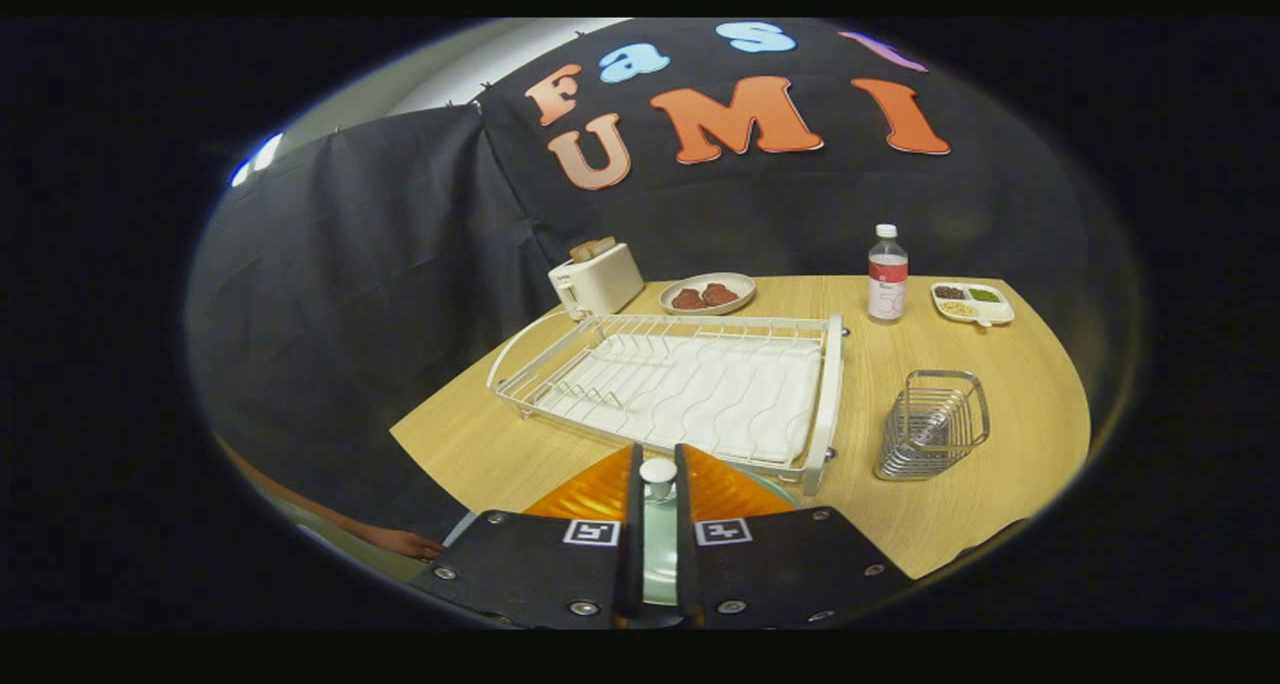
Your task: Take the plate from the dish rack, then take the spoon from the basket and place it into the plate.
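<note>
My gripper is shut on the spoon, whose white rounded end sticks up between the fingertips. Its pale shaft runs down the narrow gap between the fingers. Under the fingers lies the plate, of which a thin pale rim shows on either side, just in front of the dish rack. The white wire dish rack stands beyond the fingers with no dishes in it. To its right stands the wire basket, with nothing in it.
At the back of the wooden table stand a white toaster, a dish with brown food, a water bottle and a small divided tray. A person's hand rests off the table's near left corner.
</note>
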{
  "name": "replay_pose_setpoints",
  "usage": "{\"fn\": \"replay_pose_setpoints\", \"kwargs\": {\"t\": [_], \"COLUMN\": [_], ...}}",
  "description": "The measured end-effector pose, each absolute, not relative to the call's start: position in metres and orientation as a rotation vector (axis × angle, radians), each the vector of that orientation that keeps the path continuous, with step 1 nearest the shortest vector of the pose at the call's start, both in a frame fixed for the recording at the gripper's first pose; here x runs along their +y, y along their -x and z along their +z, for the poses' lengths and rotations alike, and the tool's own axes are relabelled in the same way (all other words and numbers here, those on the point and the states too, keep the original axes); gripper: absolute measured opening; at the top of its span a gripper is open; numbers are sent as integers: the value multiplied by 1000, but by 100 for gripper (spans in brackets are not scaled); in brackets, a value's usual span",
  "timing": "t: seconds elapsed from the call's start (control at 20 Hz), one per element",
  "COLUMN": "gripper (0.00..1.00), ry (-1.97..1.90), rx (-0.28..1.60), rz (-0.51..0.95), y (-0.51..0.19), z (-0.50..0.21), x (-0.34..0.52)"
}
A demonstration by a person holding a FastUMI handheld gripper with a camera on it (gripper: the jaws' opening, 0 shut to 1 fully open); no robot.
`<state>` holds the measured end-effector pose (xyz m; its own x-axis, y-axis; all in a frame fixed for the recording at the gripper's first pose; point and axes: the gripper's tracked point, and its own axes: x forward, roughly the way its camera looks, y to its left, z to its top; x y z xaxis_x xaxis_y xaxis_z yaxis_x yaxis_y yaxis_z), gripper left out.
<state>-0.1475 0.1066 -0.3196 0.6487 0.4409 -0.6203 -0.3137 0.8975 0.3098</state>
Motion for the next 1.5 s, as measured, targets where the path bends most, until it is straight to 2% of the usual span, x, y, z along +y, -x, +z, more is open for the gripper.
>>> {"fn": "replay_pose_setpoints", "kwargs": {"t": [0.45,0.7,0.8,0.95,1.1,1.35,1.5], "gripper": [14,16,20,20,26,34,47], "ry": [-228,-257,-284,-353,-373,-295,-284], "rx": [790,938,963,1009,1104,1146,1127], "rz": [412,388,378,345,341,303,297], "y": [161,193,200,208,224,226,219], "z": [-334,-366,-374,-387,-404,-416,-408], "x": [98,80,78,75,75,63,62]}}
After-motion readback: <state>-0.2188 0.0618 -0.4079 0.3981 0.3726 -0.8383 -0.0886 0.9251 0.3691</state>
